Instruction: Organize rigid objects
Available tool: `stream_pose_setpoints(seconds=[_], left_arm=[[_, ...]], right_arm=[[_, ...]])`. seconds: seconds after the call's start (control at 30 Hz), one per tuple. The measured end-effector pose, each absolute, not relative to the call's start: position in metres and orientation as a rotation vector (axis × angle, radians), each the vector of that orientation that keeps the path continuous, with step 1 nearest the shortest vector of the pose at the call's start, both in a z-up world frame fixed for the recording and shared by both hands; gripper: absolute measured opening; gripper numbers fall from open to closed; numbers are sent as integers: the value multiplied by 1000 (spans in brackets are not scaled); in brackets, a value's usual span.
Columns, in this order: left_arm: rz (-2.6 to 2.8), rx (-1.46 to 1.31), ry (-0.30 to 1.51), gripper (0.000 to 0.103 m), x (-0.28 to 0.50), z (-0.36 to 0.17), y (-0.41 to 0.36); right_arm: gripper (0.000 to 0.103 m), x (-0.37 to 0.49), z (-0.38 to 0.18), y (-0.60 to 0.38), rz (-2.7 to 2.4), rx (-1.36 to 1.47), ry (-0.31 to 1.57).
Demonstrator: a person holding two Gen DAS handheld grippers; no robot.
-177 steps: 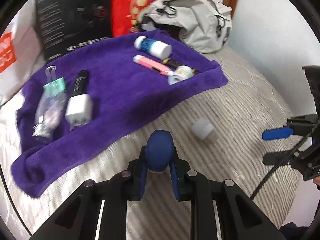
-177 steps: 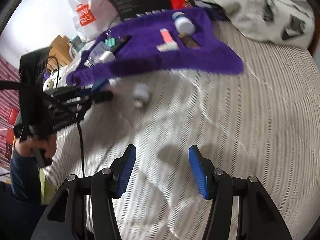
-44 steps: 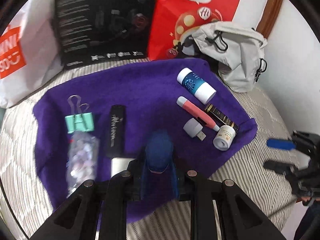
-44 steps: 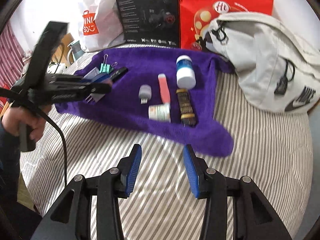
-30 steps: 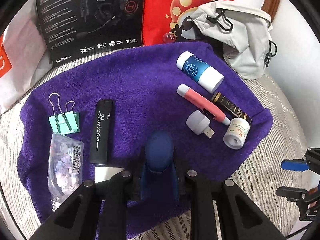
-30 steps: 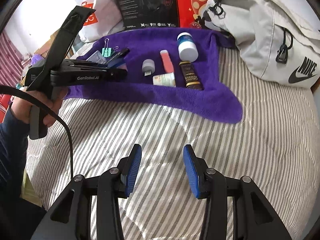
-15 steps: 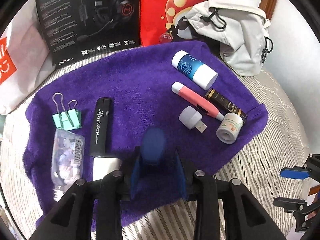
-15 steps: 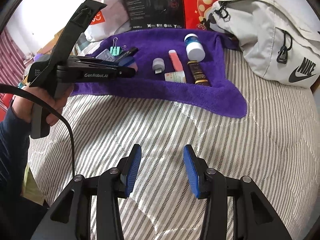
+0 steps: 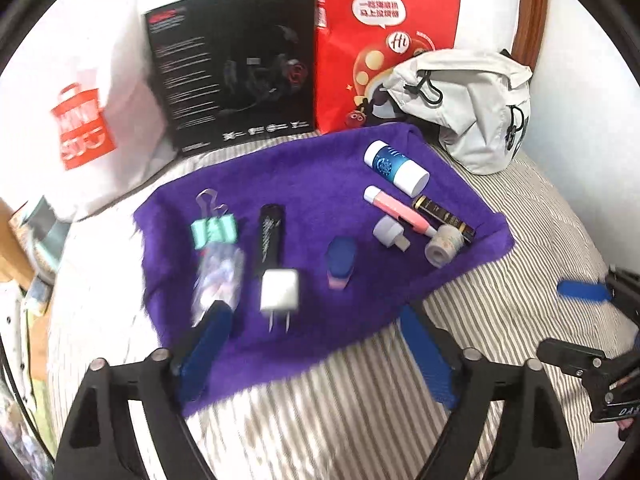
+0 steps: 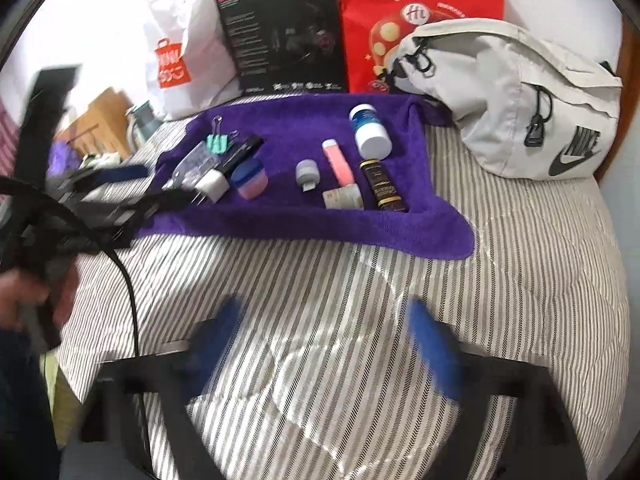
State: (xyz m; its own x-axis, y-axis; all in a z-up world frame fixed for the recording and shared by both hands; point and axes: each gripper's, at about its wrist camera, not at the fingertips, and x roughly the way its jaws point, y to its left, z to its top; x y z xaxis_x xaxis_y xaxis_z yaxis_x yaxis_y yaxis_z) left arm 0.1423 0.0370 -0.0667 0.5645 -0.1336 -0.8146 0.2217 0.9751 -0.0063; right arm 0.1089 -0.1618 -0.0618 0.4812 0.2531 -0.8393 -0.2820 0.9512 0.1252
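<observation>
The left gripper (image 9: 316, 344) hung with its jaws spread wide and nothing between them, low over the near edge of the purple towel (image 9: 328, 176). Straight ahead of its fingers, well clear of both pads, the blue-and-pink container (image 9: 340, 259) lay on the towel, between the white charger (image 9: 279, 291) on its left and the small grey USB plug (image 9: 389, 233) on its right. Further out on the left lay the black stick (image 9: 270, 233), the clear packet (image 9: 219, 277) and the green binder clip (image 9: 213, 230); further right, the pink tube (image 9: 395, 210), the blue-and-white bottle (image 9: 395, 168), the dark tube (image 9: 443, 216) and the small white jar (image 9: 443, 246).

The right gripper (image 10: 324, 344) was also spread and empty, over the bare striped bedding (image 10: 520, 280), well short of the towel.

By my reading, the placing step was done: the container sat in the row. No stray item showed on the bedding, so the next move called for pulling both tools back, or nudging items straighter.
</observation>
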Motion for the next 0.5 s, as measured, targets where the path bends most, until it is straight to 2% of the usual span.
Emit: stream_pose_setpoints(seconds=[0.07, 0.1, 0.5], left_arm=[[-184, 53, 951, 102, 126, -63, 43], [-170, 41, 950, 103, 120, -63, 45], [-25, 9, 940, 103, 68, -64, 52]], right_arm=[[103, 107, -61, -161, 286, -33, 1002], [103, 107, -61, -160, 272, -32, 1000], [103, 91, -59, -160, 183, -34, 996]])
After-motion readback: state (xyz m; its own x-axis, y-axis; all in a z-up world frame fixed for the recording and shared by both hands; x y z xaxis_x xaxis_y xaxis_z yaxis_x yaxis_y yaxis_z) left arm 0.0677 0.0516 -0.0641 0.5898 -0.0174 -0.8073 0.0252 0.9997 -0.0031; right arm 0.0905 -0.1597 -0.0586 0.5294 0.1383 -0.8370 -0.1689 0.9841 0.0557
